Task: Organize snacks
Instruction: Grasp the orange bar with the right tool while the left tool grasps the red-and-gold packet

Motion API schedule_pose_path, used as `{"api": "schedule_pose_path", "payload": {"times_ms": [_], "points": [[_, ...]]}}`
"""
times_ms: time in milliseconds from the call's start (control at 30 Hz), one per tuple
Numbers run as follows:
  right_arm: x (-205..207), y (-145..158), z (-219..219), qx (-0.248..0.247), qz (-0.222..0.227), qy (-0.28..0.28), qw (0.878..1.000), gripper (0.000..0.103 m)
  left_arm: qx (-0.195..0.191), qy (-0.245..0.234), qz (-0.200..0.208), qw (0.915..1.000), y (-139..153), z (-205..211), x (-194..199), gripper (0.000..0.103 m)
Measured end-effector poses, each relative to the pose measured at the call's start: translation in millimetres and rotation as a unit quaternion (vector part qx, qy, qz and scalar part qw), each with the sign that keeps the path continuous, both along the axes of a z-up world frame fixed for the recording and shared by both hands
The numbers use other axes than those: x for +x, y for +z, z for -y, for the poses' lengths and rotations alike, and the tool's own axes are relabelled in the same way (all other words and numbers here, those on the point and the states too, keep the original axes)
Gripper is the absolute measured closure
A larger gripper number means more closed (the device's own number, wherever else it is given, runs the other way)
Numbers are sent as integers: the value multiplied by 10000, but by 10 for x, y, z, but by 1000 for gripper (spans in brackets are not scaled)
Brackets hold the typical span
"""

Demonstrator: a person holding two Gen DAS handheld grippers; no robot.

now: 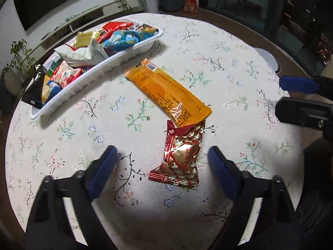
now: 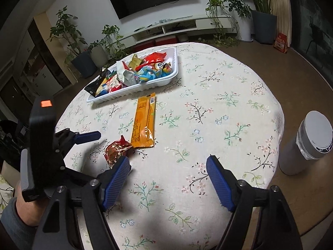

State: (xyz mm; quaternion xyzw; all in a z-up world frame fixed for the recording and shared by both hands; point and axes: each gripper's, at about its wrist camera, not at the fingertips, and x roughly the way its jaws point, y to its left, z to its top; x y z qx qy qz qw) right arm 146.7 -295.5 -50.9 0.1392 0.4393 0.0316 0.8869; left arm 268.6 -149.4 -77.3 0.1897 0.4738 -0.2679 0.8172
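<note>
Left wrist view: the left claw (image 1: pixel 161 160) hangs spread wide above the tabletop (image 1: pixel 229 48), its blue fingers (image 1: pixel 106 166) on either side of a red and gold snack packet (image 1: pixel 181 156) without touching it. The packet lies flat near the middle of the flowered cloth, and its far end overlaps or at least meets the near end of a long orange wrapper (image 1: pixel 166 89) (the shiny foil makes it hard to tell which). The orange wrapper runs away toward a white tray (image 1: pixel 100 70) near the tabletop's far left edge, stopping just short of its wall. The tray is heaped with mixed snack packets (image 1: pixel 120 39).

In the right wrist view the right claw (image 2: pixel 168 170) is also spread, holding nothing, over bare cloth nearer the right edge. A grey cylindrical bin (image 2: pixel 306 145) stands on the floor beyond that edge.
</note>
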Motion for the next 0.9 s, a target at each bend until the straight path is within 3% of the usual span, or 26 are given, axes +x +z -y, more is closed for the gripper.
{"api": "schedule_pose_path", "payload": {"times_ms": [100, 200, 233, 267, 567, 900], "points": [[33, -29, 3, -55, -33, 24, 10000, 29, -133, 34, -32, 9999, -8, -21, 54, 35], [97, -75, -13, -82, -166, 73, 9998, 32, -199, -14, -20, 9998, 14, -11, 47, 57], [116, -84, -24, -107, -188, 92, 9997, 32, -232, -27, -23, 9997, 22, -8, 39, 71], [140, -87, -40, -153, -208, 130, 9996, 32, -243, -31, -16, 9997, 35, -8, 21, 74], [558, -67, -231, -481, -307, 428, 9975, 32, -673, 383, -83, 9970, 158, -440, -56, 76], [1111, -332, -698, -1059, -511, 838, 9895, 32, -1001, 1004, -140, 9898, 170, -1059, 18, 76]]}}
